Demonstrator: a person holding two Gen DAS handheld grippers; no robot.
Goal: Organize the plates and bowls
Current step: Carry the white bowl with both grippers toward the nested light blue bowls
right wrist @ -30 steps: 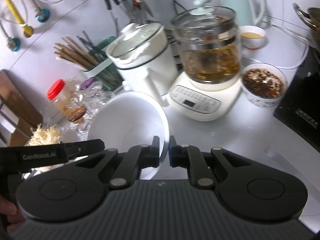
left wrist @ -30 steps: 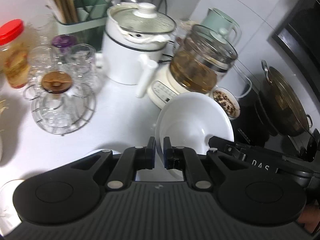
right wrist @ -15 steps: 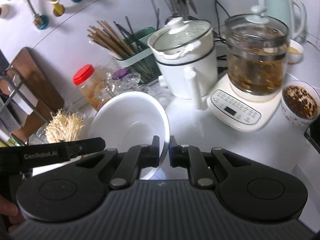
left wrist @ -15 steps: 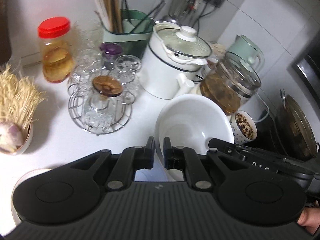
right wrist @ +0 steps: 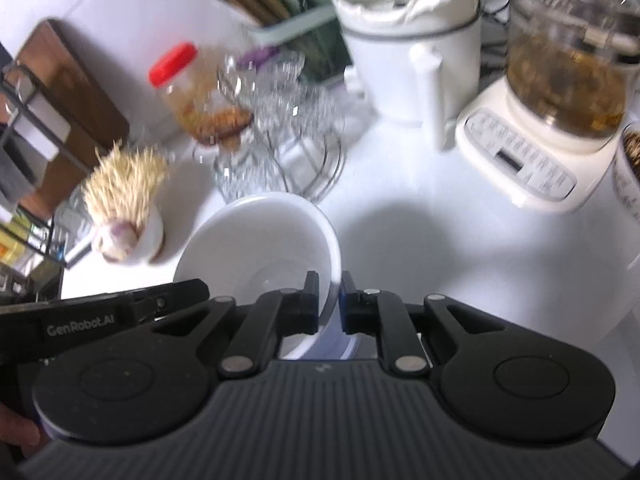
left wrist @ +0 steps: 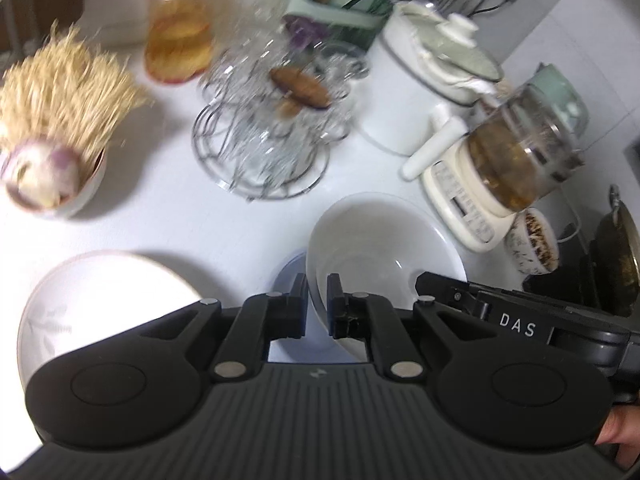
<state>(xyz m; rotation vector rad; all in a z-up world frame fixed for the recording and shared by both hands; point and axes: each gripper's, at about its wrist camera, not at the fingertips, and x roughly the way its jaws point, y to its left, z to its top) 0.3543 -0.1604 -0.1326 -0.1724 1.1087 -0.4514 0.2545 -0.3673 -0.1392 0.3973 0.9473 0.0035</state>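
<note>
Both claws are gripping one white bowl (left wrist: 384,248) by opposite sides of its rim. The left claw (left wrist: 317,306) is pinching the rim's left edge between nearly closed fingers, and the right claw (right wrist: 329,304) is pinching the right edge in the same way. The bowl is sitting tilted between them above the white bench (left wrist: 180,224).

The left wrist view is showing what the right one cannot — a wide white plate (left wrist: 100,296) with a faint leaf pattern lying flat on the bench at lower left, partly behind the claw body, and a dark pan (left wrist: 618,264) at the far right edge. The right wrist view is showing a wooden board (right wrist: 68,80) leaning beside a dark wire rack (right wrist: 24,168) at the bench's left end.

Both views are taking in the clutter behind the bowl: a wire stand of glasses (left wrist: 272,136), a red-lidded jar (left wrist: 180,20), a small bowl of garlic with pale roots (left wrist: 52,176), a white pot (right wrist: 408,40), a glass kettle on its cream base (right wrist: 556,100) and a patterned cup (left wrist: 532,240).

Open bench is lying in front of the pot and kettle base — to the right of the bowl in the right wrist view — and between the plate and the glass stand.
</note>
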